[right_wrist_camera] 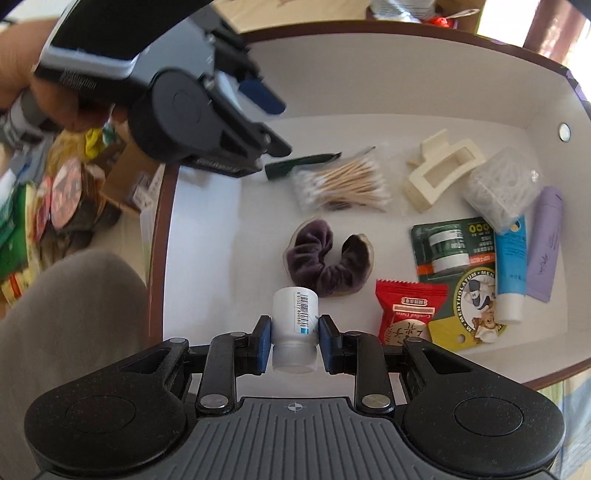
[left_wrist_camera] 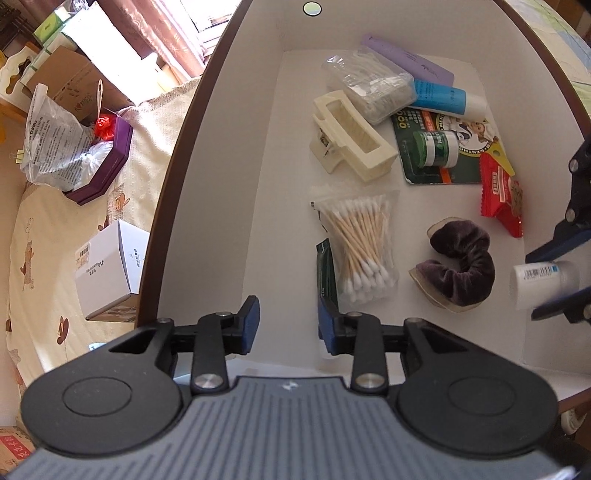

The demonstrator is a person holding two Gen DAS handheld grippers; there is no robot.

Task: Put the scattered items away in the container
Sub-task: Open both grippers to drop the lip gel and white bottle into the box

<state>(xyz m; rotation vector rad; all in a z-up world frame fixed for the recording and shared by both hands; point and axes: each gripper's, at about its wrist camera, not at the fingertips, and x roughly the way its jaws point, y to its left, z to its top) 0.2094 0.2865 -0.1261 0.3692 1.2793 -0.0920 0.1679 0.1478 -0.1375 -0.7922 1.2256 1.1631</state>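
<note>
Hiding dark sachet point(left_wrist_camera: 326, 271) beneath swabs point(left_wrist_camera: 364, 247).

A lived-in home, likely a bedroom: a cream bedspread printed with cartoon animals point(left_wrist_camera: 44, 236) carries a hexagonal purple gift box point(left_wrist_camera: 107, 162) and a small white cardboard carton point(left_wrist_camera: 107, 269). Behind hang pinkish patterned curtains point(left_wrist_camera: 155, 33), with brown cardboard boxes point(left_wrist_camera: 74, 77) stacked nearby and snack packets point(right_wrist_camera: 40, 206) heaped beside.

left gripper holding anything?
No. The left gripper is open with nothing between its pads, hovering over the white box.
</note>
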